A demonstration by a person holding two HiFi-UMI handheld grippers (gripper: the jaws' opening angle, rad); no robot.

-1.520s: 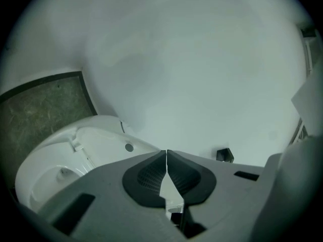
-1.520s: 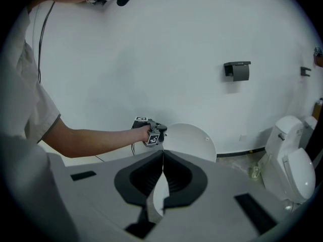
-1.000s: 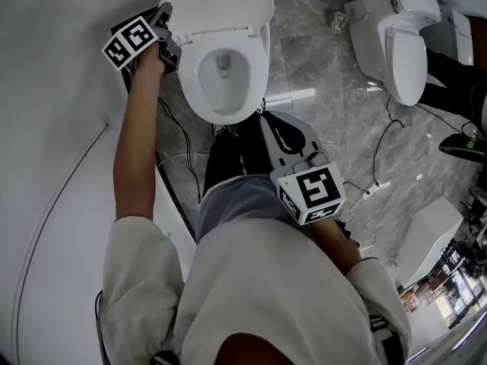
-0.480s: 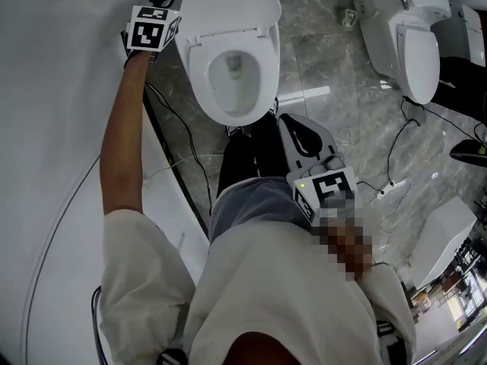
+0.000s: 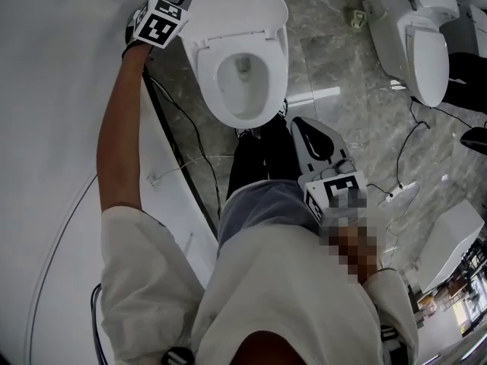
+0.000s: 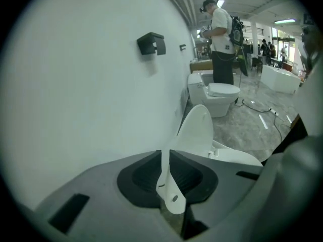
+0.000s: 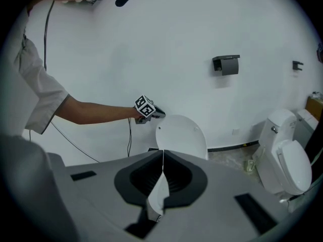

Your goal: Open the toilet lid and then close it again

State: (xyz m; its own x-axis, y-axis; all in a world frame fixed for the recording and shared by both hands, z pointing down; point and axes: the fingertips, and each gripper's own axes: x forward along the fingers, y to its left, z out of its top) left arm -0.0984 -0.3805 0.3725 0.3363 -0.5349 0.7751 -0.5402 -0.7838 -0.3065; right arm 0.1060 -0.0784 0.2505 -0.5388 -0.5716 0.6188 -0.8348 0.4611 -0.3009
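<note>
The toilet lid (image 5: 228, 6) stands up, just as it did a second ago, and the seat (image 5: 280, 74) is down over the bowl. The left gripper (image 6: 165, 154) is up by the lid's top left corner. The lid is just past its fingertips and a bit to their right, close by but not between them. A second ago this gripper was lower, right at the lid's left edge. Now it is higher and has rolled over, so its marker cube (image 5: 160, 21) shows a different tilt. Its jaws have just been opening, and its fingers (image 6: 141, 173) now stand a little apart, let go, with nothing between them. The white wall (image 6: 75, 84) is to the left of these fingers. The right gripper (image 7: 162, 154) is low down by the person's legs (image 5: 255, 158), about where it was before, and its fingers are pressed together on nothing. In the right gripper view the lid is well ahead of the right fingertips and a bit above them, and the left gripper shows there just beside the lid's top edge. In the head view the lid and seat now sit a little further right than they did a second ago
</note>
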